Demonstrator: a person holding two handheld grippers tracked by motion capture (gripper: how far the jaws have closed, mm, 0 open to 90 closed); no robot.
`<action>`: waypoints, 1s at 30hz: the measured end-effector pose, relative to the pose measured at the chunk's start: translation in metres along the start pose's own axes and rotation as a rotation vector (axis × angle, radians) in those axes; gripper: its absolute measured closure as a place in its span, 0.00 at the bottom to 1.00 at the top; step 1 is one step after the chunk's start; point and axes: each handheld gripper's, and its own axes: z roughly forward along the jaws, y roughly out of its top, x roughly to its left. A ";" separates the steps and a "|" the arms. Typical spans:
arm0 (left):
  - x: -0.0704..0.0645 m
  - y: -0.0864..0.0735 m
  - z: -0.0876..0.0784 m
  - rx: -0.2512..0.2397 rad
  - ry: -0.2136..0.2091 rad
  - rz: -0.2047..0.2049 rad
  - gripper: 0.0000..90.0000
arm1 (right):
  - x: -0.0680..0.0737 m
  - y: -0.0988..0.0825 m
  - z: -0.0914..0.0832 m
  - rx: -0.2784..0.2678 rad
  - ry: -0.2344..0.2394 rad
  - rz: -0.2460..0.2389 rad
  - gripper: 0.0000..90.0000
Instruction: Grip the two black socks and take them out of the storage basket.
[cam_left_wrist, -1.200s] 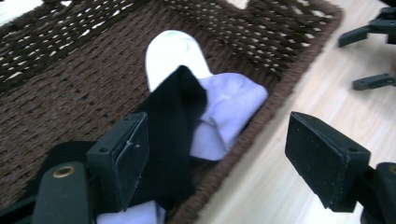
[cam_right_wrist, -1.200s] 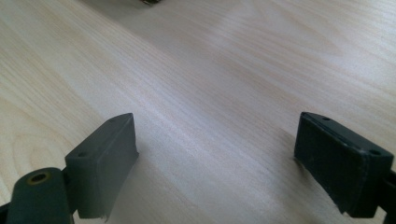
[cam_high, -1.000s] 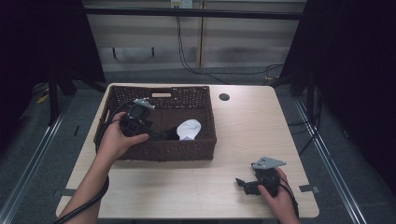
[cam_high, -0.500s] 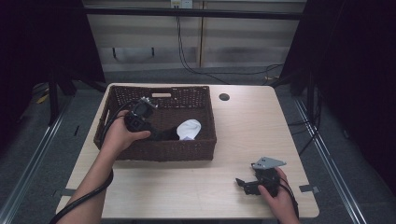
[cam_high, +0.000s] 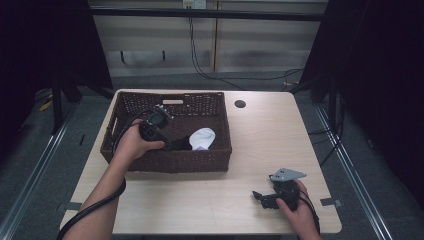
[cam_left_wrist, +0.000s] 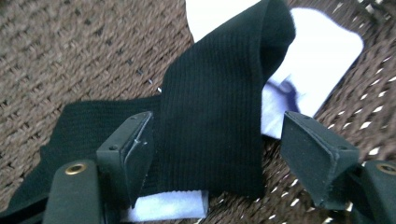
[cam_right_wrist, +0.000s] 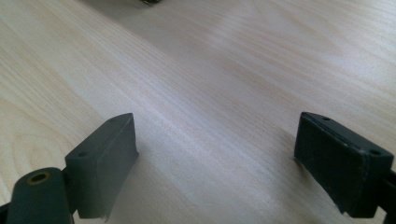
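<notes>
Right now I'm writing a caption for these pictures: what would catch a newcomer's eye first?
The dark wicker basket at the table's left, holding a white sock against a black sock. The left gripper reaches in, its jaws closing astride the black sock without pinching it yet. The right gripper rests open on the pale table near the front right.

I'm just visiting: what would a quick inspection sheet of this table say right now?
Surface: pale wooden table, round cable hole near the far edge.
Job's things: black sock lying over a white sock in a brown wicker basket.
Clutter: nothing seen.
Grippers: left gripper open, closing around the black sock, pads not pressing; right gripper open over bare table.
Cables: black cable along the left forearm.
Surroundings: dark curtains, grey floor.
</notes>
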 end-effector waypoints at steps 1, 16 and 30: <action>0.000 0.000 0.001 0.004 -0.007 -0.003 0.32 | 0.000 0.000 0.000 0.000 0.000 0.000 0.13; -0.004 0.007 0.010 0.151 -0.068 -0.062 0.75 | 0.000 0.000 0.000 0.001 0.000 0.001 0.13; -0.010 0.011 0.003 0.183 -0.082 -0.047 1.00 | 0.000 0.000 0.000 0.001 0.000 0.001 0.13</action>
